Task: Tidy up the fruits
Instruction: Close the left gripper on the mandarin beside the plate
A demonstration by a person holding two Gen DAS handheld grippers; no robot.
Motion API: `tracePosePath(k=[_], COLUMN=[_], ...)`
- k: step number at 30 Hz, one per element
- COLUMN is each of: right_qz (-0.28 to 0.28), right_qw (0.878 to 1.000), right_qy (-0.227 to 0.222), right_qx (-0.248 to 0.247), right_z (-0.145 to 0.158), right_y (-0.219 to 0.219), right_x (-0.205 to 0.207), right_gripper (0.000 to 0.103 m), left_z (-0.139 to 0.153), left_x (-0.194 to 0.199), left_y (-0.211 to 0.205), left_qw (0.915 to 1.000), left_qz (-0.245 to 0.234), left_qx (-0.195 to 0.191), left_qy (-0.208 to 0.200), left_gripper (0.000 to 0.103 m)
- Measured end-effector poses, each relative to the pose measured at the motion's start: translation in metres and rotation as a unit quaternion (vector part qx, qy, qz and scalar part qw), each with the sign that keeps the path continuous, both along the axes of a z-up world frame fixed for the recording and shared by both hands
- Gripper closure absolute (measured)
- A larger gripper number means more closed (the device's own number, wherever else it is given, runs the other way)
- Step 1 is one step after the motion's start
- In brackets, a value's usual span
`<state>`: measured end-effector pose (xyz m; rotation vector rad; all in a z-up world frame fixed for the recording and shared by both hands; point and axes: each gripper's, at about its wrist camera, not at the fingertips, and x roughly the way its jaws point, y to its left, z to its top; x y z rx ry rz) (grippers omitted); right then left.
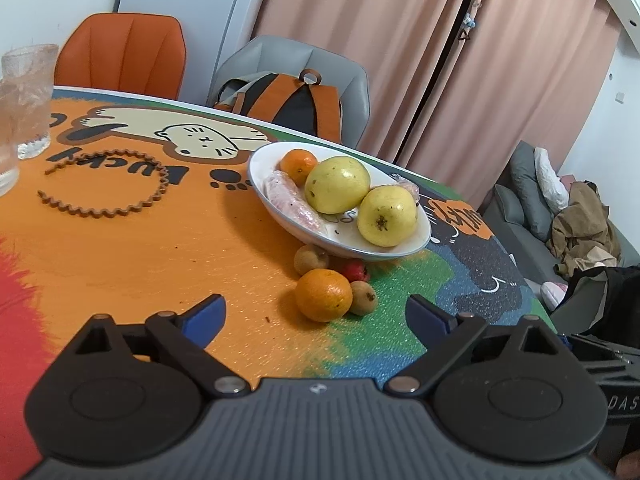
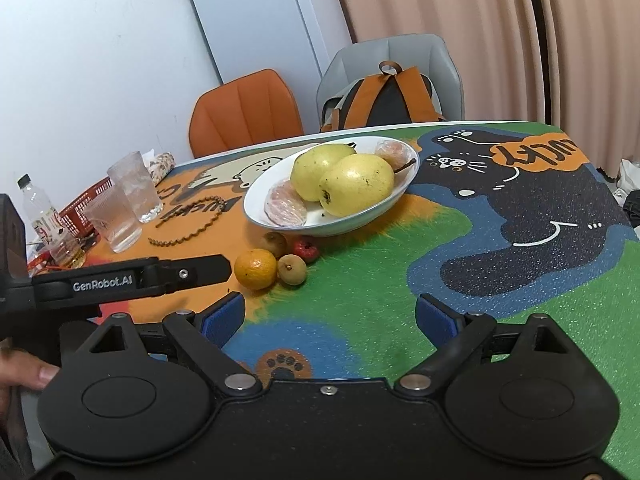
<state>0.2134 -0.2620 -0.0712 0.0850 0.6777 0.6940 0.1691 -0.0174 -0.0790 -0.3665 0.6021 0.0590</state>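
The left gripper [image 1: 316, 312] stands wide with nothing between its blue pads, low over the table [image 1: 120, 248]. Just ahead of it, slightly right of centre, lies a loose orange [image 1: 323, 295], touching a small brown fruit [image 1: 363, 297] on its right. Behind these sit another brown fruit [image 1: 311, 259] and a small red fruit [image 1: 355, 270], tucked against the near rim of the white bowl [image 1: 256, 168]. The bowl holds two yellow-green pears [image 1: 337, 185], a second orange [image 1: 298, 165] and plastic-wrapped pieces [image 1: 290, 200]. To the left, bare orange tabletop lies open as far as a wavy brown ring [image 1: 108, 184] and two glasses [image 1: 28, 100].

The right gripper [image 2: 330, 318] is equally wide and empty, over the green patch; the loose fruit lies ahead to its left, and the table's right edge [image 2: 624, 208] is well apart.
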Motion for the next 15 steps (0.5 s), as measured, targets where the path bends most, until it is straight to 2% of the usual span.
tracePosePath(k=[10,14,15], right_qz=[0.011,0.024,0.028], right_qw=[1.000,0.999,0.999], right_qy=[-0.007,-0.014,-0.016], right_qx=[-0.024,-0.037,-0.040], right_z=[0.007,0.011,0.012], right_y=[0.005,0.012,0.014], right_x=[0.001,-0.001,-0.002], right_gripper=[0.011,0.011,0.011], left_z=[-0.004,-0.012,-0.015], left_x=[0.014,0.020,0.022], left_y=[-0.002,0.000,0.000], left_qw=[0.9999,0.9997,0.9997], left_qz=[0.002,0.005,0.007], left_qx=[-0.012,-0.023,-0.024], left_qy=[-0.006,0.001,0.006], left_gripper=[0.012,0.020,0.029])
